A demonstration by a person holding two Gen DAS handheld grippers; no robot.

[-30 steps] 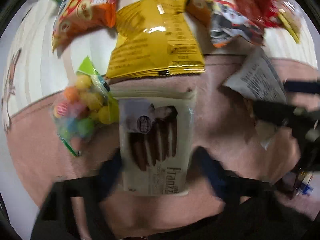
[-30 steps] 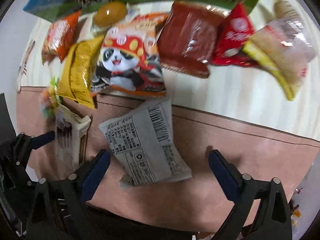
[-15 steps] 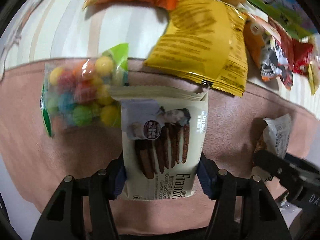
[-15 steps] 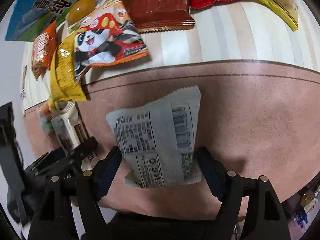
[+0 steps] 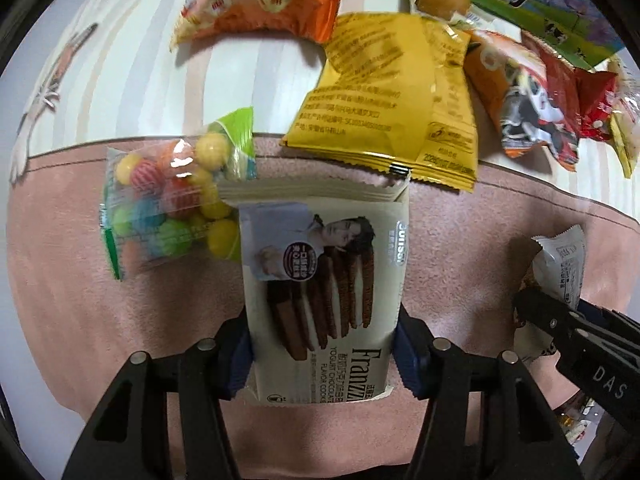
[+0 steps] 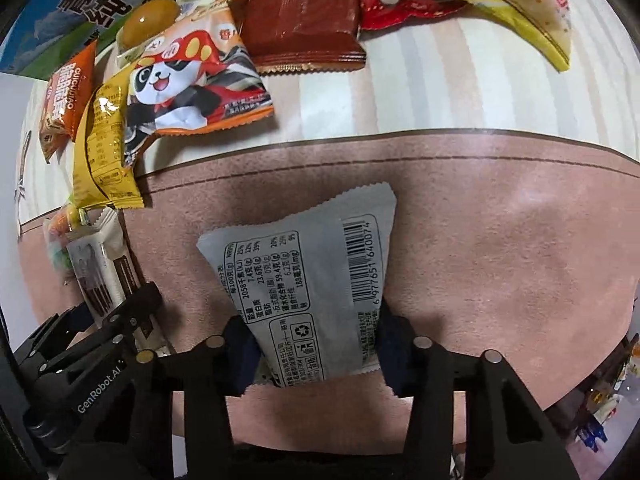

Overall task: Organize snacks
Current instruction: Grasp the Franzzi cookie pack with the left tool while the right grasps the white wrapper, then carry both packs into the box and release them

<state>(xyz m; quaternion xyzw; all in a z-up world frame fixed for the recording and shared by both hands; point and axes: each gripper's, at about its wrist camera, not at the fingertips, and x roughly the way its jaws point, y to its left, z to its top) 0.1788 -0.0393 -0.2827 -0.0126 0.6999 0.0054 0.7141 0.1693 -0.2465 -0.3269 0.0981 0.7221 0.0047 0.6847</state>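
Left wrist view: the cream cookie pack [image 5: 324,288], a flat glossy pouch printed with chocolate sandwich biscuits, is clamped at its lower sides by the left tool [image 5: 323,350] over the pink, suede-like mat [image 5: 72,320]. Just beside it lies a clear bag of round coloured candies [image 5: 172,204], and a crinkled yellow foil packet [image 5: 396,100] rests at the mat's far edge. In the right wrist view, a grey matte packet [image 6: 308,292] with a barcode and serrated top seam is gripped at its lower end by the right tool [image 6: 314,346], above the same mat. Beyond, on the striped worktop [image 6: 460,92], the panda-print bag [image 6: 192,80], a brown-red wrapper [image 6: 304,12] and other pouches are left loosely scattered. Sorting is judged to be at an early stage: two items are in hand, most remain ungrouped.
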